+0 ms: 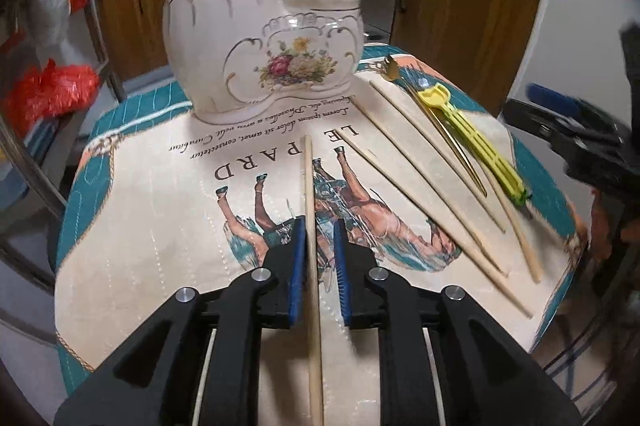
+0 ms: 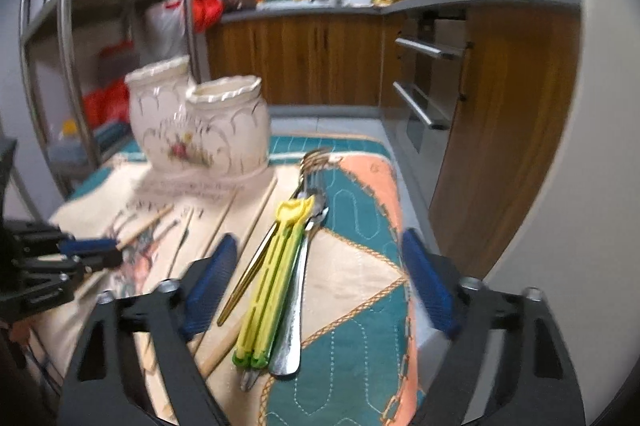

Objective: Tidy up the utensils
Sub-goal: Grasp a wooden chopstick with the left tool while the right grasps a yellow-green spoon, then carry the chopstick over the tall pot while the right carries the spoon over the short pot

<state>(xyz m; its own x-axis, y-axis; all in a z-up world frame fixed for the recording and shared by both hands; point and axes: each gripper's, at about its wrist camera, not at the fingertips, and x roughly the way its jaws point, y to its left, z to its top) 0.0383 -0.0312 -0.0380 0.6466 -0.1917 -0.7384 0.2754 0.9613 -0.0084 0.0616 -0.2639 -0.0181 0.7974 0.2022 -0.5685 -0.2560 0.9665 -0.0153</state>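
Right tongs [image 2: 320,282] gape over yellow utensil [image 2: 276,290] and spoon [image 2: 298,306]

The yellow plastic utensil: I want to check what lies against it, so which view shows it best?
The right wrist view: the yellow plastic utensil lies close and central, between a gold utensil and a steel utensil. The left wrist view shows it smaller, off to the right.

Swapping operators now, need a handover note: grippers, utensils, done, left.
Left gripper: open around one chopstick, left pad touching, not clamped.
Right gripper: open above the yellow utensil, gold utensil and fork.
Other chopsticks lie loose on the mat.
Ceramic holder: nothing sticks out of it.
Done: nothing visibly stowed. Left: everything.
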